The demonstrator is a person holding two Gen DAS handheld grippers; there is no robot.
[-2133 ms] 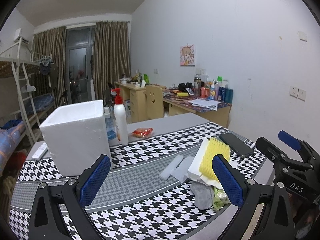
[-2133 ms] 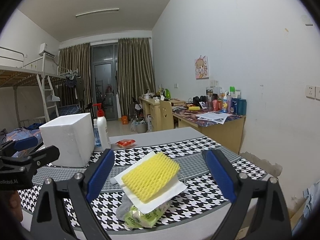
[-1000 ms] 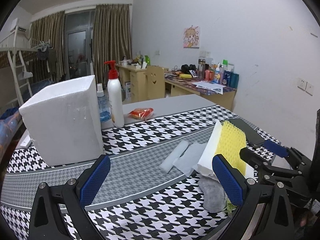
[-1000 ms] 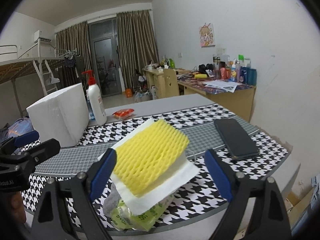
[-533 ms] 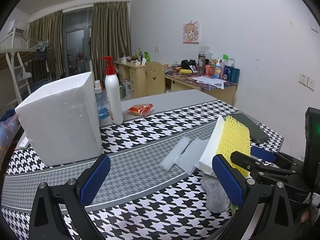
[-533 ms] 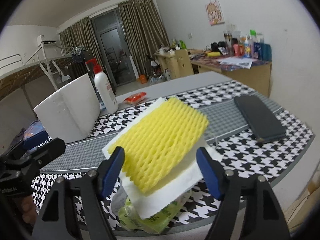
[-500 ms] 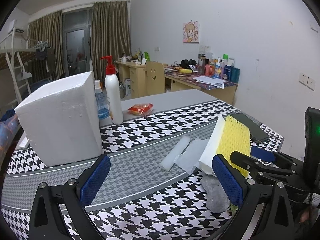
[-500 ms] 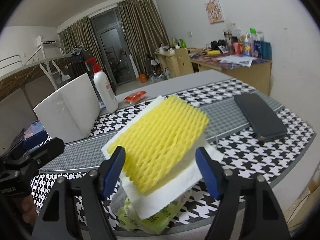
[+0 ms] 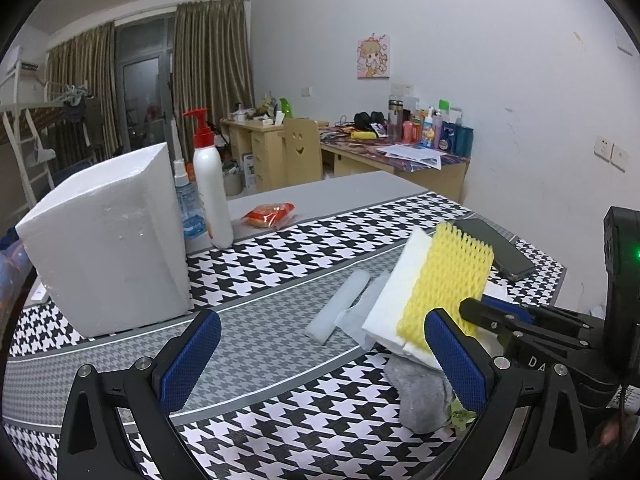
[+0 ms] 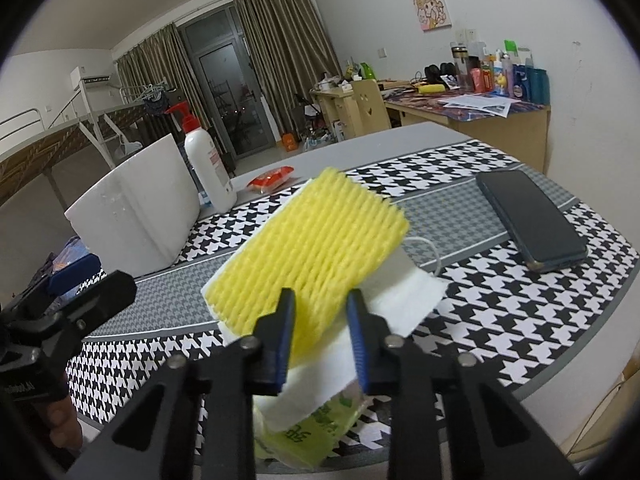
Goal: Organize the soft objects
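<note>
A yellow foam net (image 10: 312,240) lies on top of a pile of soft things at the table's near right edge, over white foam sheets (image 10: 404,296), a green tissue pack (image 10: 304,436) and a grey cloth (image 9: 420,392). My right gripper (image 10: 320,312) is shut on the near end of the yellow foam net, also seen in the left wrist view (image 9: 448,276). My left gripper (image 9: 316,356) is open and empty over the houndstooth cloth, left of the pile. A white foam roll (image 9: 338,308) lies beside the pile.
A white styrofoam box (image 9: 108,236) stands at the left, with a pump bottle (image 9: 210,196), a small spray bottle (image 9: 186,204) and a red packet (image 9: 270,214) behind it. A dark phone (image 10: 528,216) lies at the right edge. Desks stand beyond.
My right gripper has moved in on the pile and its jaws have closed onto the yellow foam net. My left gripper has stayed open and nearly still.
</note>
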